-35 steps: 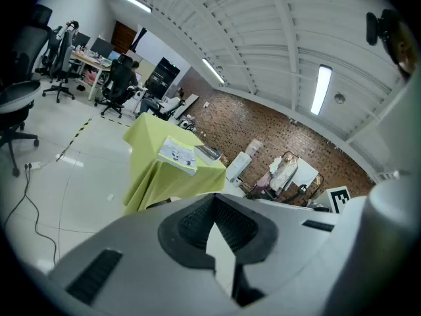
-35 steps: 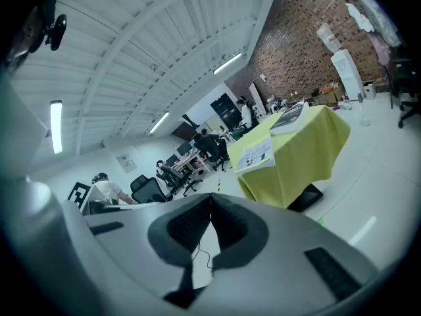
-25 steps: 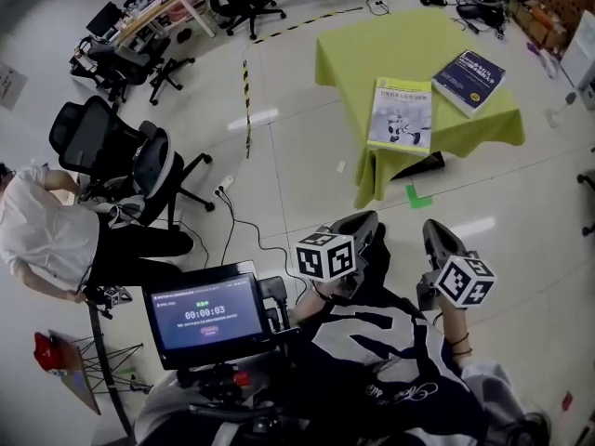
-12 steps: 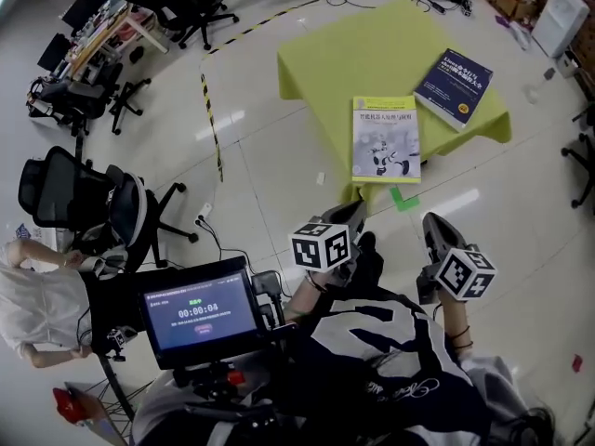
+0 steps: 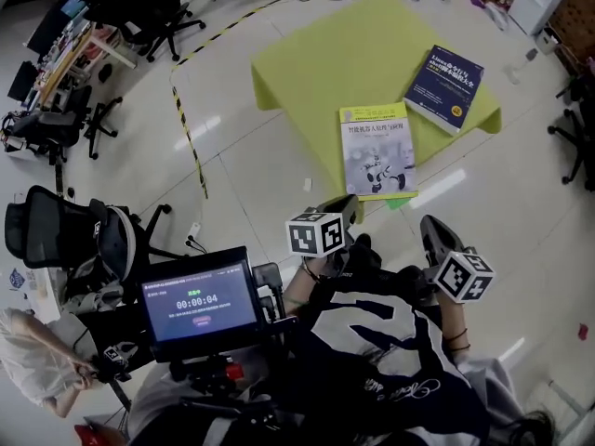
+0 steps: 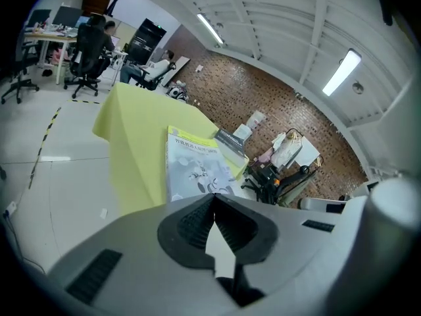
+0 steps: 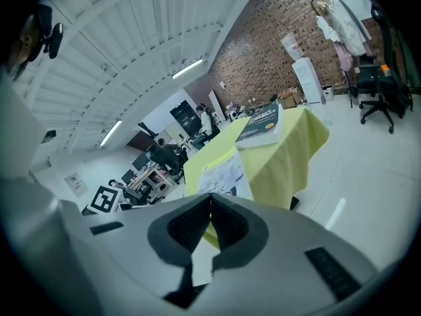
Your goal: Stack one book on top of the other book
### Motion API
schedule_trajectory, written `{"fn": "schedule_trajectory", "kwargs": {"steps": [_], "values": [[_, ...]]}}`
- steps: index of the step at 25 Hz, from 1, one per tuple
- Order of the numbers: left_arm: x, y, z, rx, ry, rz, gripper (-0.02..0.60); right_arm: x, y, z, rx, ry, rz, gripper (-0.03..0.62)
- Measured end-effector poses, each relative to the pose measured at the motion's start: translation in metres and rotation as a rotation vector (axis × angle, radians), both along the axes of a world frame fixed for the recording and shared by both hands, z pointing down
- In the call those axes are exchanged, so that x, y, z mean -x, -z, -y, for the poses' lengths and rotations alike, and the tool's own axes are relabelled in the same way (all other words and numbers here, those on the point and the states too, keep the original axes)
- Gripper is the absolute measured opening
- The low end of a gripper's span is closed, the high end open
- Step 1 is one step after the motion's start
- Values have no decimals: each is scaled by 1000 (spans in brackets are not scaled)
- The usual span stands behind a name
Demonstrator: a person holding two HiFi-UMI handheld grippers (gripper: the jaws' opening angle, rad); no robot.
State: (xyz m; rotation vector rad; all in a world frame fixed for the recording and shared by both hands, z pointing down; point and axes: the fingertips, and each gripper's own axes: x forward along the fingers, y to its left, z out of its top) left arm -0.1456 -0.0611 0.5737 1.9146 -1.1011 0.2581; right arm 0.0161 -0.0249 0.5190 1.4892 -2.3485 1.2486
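We judge this the approach: left gripper (image 5: 347, 208) and right gripper (image 5: 430, 230), lower centre, are closed on nothing. On the yellow-green clothed table (image 5: 316, 72), the pale yellow paperback book (image 5: 376, 150) lies centre and the thick dark blue book (image 5: 444, 86) upper right, apart. Next we open jaws at one.

A low table under a yellow-green cloth (image 5: 307, 59); a pale robot-cover book (image 5: 376, 150) at its near edge; a dark blue book (image 5: 444, 76) just beside.
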Motion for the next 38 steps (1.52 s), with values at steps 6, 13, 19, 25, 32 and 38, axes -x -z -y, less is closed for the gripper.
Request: {"fn": "schedule_trajectory", "kwargs": {"steps": [6,13,19,25,32,38], "values": [[-14,-36,13,78,-72,37,5,-7,-16,1,51,-6,6,-3],[-17,-64,32,152,-57,66,5,-7,-39,33,94,73,53,112],[-18,-65,38,181,-7,36,5,0,-85,75,197,179,94,215],[-10,-64,39,198,57,42,5,10,-126,100,300,304,115,272],[19,-55,20,208,190,47,5,35,-139,105,397,365,327,268],[37,-56,4,225,291,36,5,31,-139,106,386,362,341,136]]}}
